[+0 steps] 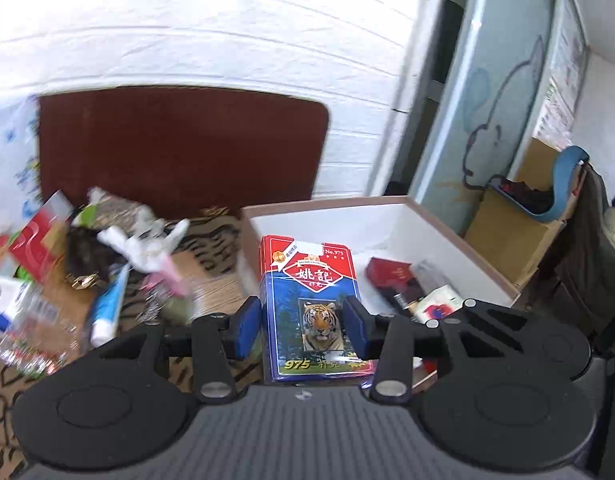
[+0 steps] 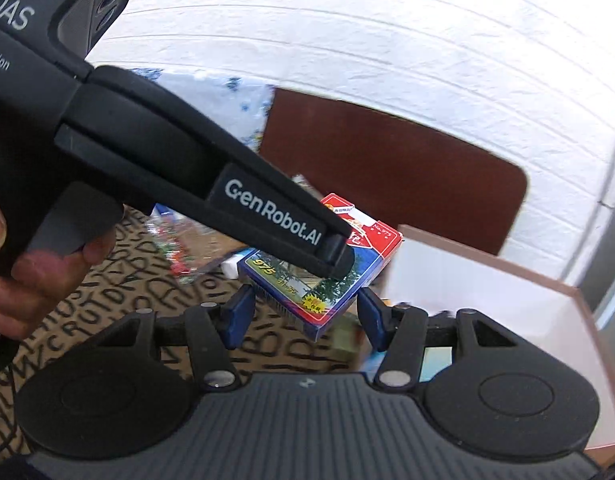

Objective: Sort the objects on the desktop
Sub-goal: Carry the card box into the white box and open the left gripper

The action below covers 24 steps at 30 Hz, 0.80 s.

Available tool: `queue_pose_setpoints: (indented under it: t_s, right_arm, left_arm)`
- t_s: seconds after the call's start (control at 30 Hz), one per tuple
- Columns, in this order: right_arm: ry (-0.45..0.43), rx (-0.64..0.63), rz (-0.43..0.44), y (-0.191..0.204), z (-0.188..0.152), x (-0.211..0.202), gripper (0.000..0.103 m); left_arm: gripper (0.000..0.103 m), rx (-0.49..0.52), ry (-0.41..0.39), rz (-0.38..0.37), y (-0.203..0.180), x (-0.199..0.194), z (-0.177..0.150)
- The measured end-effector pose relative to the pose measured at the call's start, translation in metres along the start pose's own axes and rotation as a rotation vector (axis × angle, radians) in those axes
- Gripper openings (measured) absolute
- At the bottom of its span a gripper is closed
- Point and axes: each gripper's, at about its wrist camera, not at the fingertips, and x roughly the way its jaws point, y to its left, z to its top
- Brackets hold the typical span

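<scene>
A: Where does the sorting stand?

B: Mid-carry, I'd judge; left of the open white cardboard box (image 1: pixel 459 232) lies the clutter heap, a white-and-blue tube (image 1: pixel 107 308) among it; at the box's near-left corner the left gripper (image 1: pixel 303 328) clamps the blue-and-red tiger-printed card pack (image 1: pixel 307 304) by its sides, raised, tilted slightly downward.

A: And the right gripper (image 2: pixel 303 316)?

B: Its jaws stand part-open, empty, below the pack; next the pack needs carrying over the box's rim, then releasing.
</scene>
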Motion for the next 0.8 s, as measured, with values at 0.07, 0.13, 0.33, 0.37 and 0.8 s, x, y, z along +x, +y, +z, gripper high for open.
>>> queue_pose_setpoints:
  t_s: [0.07, 0.13, 0.33, 0.37, 0.8]
  right_arm:
    - [0.0, 0.007, -0.021, -0.012, -0.001, -0.003, 0.055]
    - [0.003, 0.024, -0.042, -0.027, -0.003, -0.005, 0.055]
    - [0.046, 0.031, -0.102, -0.066, -0.015, -0.005, 0.055]
    - [0.055, 0.036, -0.108, -0.074, -0.017, -0.005, 0.055]
    - [0.2, 0.105, -0.12, -0.167, -0.039, 0.029, 0.055]
  left_arm:
    - [0.047, 0.011, 0.001, -0.018, -0.011, 0.008, 0.004]
    - [0.047, 0.021, 0.007, -0.036, -0.022, 0.018, 0.009]
    - [0.047, 0.025, 0.051, -0.097, -0.05, 0.058, 0.017]
    - [0.047, 0.024, 0.058, -0.105, -0.055, 0.065, 0.018]
    - [0.047, 0.034, 0.156, -0.128, -0.097, 0.157, 0.031]
